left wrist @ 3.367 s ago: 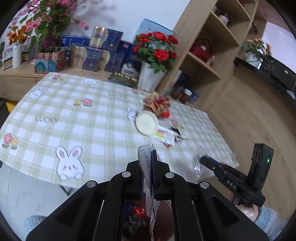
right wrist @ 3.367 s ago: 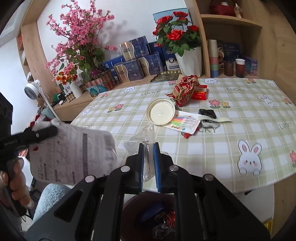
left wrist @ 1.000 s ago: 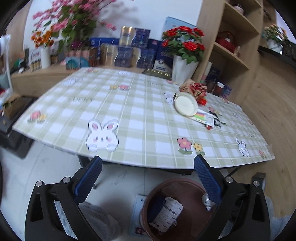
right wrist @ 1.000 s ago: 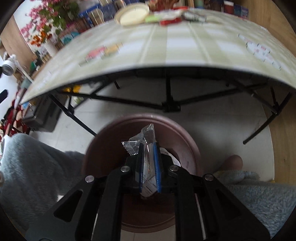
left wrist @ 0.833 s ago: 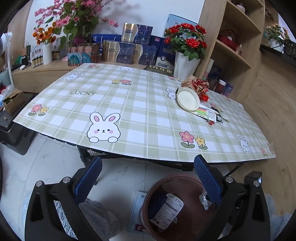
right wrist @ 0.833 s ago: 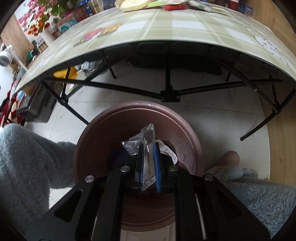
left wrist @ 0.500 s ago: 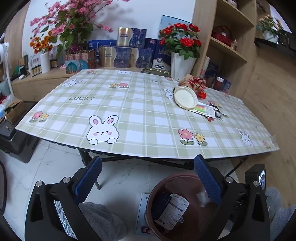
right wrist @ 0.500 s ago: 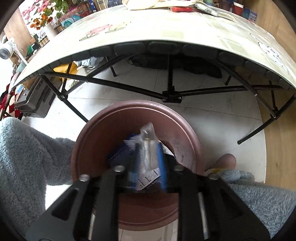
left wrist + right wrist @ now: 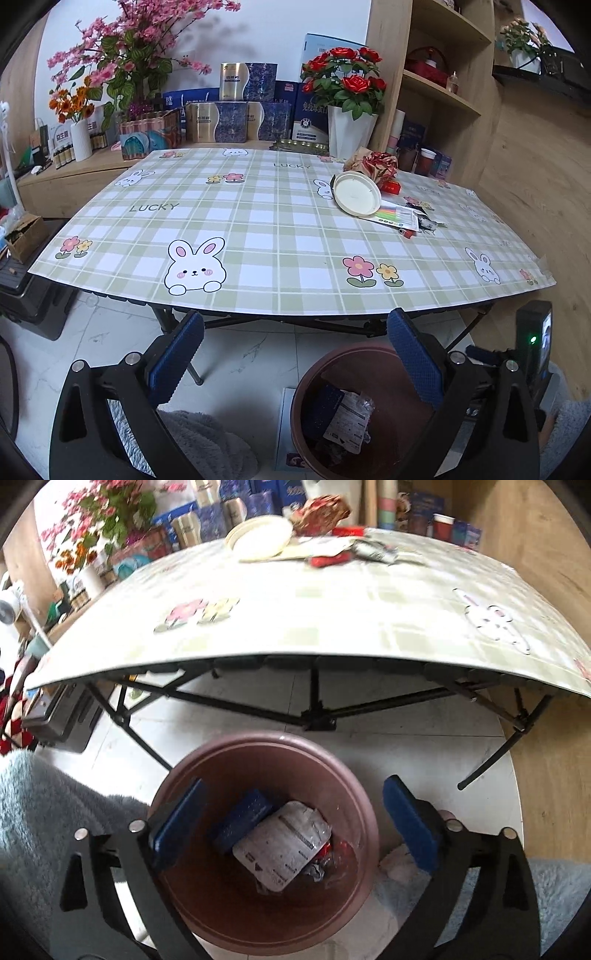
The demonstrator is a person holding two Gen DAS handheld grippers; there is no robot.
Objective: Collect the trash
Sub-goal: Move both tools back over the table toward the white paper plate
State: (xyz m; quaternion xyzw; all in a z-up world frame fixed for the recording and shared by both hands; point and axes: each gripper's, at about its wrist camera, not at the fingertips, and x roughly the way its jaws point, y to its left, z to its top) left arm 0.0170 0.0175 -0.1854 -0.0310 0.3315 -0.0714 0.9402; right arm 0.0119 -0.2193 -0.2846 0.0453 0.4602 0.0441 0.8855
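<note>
Right gripper (image 9: 291, 819): tilted steeply down over brown bin (image 9: 354, 786), jaws opening wide, nothing between.
Left gripper (image 9: 295, 354): spread wide, empty.

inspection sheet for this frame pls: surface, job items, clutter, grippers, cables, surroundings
Surface: checked tablecloth on a folding table, mostly bare.
Job's things: brown bin on the floor, holding a white wrapper and a blue pack; on the table, a white lid, printed leaflet and red wrapping.
Clutter: nothing seen beyond that trash.
Grippers: left gripper open, empty; right gripper over the bin, jaws opening, nothing between them.
Cables: nothing seen.
Surroundings: rose vase, boxes, wooden shelves.
</note>
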